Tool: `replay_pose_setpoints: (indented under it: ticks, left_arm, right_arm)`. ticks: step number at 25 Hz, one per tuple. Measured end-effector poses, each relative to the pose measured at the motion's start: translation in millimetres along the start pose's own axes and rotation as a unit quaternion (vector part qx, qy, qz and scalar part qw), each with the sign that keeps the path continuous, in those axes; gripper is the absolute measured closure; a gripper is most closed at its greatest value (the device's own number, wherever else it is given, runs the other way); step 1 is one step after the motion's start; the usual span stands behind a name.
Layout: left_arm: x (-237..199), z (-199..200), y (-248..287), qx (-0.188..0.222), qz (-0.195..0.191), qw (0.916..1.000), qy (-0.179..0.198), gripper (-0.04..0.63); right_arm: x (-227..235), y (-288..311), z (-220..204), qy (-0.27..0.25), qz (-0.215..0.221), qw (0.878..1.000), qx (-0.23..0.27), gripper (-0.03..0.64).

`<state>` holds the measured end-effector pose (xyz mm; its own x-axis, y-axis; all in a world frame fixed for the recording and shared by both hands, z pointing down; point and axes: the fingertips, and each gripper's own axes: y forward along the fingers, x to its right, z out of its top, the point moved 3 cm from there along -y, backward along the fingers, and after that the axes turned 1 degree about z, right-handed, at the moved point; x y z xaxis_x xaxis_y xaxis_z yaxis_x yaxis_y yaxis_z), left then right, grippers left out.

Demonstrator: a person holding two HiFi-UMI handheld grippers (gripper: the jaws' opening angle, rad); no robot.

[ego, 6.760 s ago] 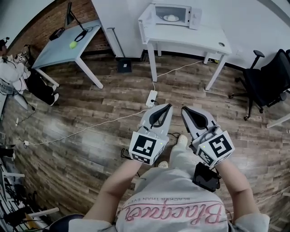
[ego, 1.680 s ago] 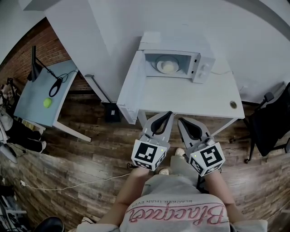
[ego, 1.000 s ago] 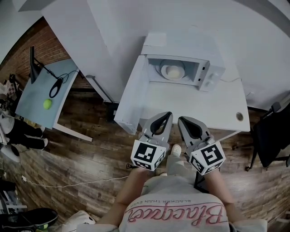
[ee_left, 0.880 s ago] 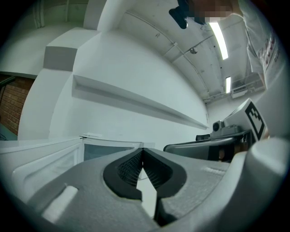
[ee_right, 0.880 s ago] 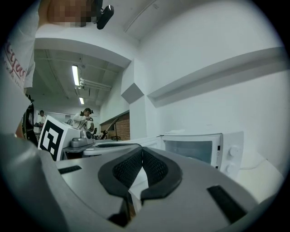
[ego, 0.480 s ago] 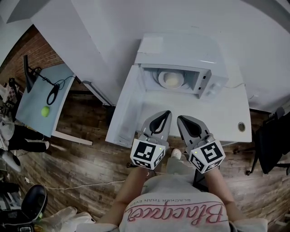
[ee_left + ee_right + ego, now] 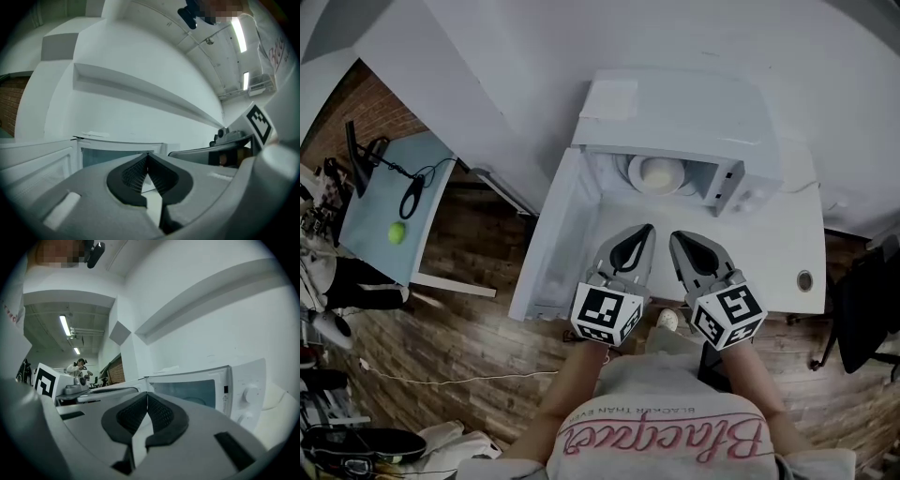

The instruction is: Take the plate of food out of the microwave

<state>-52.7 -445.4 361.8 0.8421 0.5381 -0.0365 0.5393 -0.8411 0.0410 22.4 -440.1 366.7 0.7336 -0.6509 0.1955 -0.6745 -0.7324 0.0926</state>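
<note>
A white microwave (image 7: 684, 112) stands on a white table (image 7: 769, 248), its door (image 7: 558, 234) swung open to the left. Inside sits a pale plate of food (image 7: 657, 173), its far part hidden under the microwave's top. My left gripper (image 7: 648, 229) and right gripper (image 7: 676, 236) are side by side over the table, just in front of the opening, both shut and empty. The left gripper view looks over its shut gripper (image 7: 148, 154) at the cavity (image 7: 112, 157). The right gripper view shows its shut gripper (image 7: 147, 393), the cavity (image 7: 187, 391) and the knobs (image 7: 251, 392).
A round cable hole (image 7: 805, 279) marks the table's right front. A grey-blue table (image 7: 389, 202) with a green ball (image 7: 394, 232) and a cable stands at left over wood floor. A black chair (image 7: 867, 309) is at right. A person (image 7: 79, 367) stands far off.
The view has closed in on the microwave. Both shut grippers have moved forward over the table toward the open cavity, staying side by side.
</note>
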Motion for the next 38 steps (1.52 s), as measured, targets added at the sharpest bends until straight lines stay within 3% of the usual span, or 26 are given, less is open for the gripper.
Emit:
replay_pose_setpoints:
  ticks: [14,22,26,32,38]
  left_arm:
    - [-20.5,-15.4,44.1,-0.023,0.029,0.9992,-0.014,0.589]
    - [-24.6,-25.1,52.4,-0.036,0.029,0.9988,-0.011,0.589]
    - [-30.0,-27.3,53.5,-0.036,0.031,0.9988,-0.011,0.589]
    - [-41.0,-35.0,53.4,-0.045,0.025,0.9986,-0.011,0.589]
    - [-55.0,-38.0,64.2,-0.053,0.012,0.9985,-0.005,0.589]
  right_arm:
    - [60.8,35.6,-10.2,0.039,-0.013,0.999,-0.036,0.6]
    - [78.6,57.6,-22.5,0.066,-0.024,0.997,-0.04,0.412]
    - [81.7,68.6,-31.8,0.089,-0.032,0.994,-0.045,0.388]
    - [89.8,86.2,-53.8,0.157,-0.057,0.984,-0.059,0.39]
    - [109.5,103.0,-81.1,0.255,-0.091,0.961,-0.061,0.399]
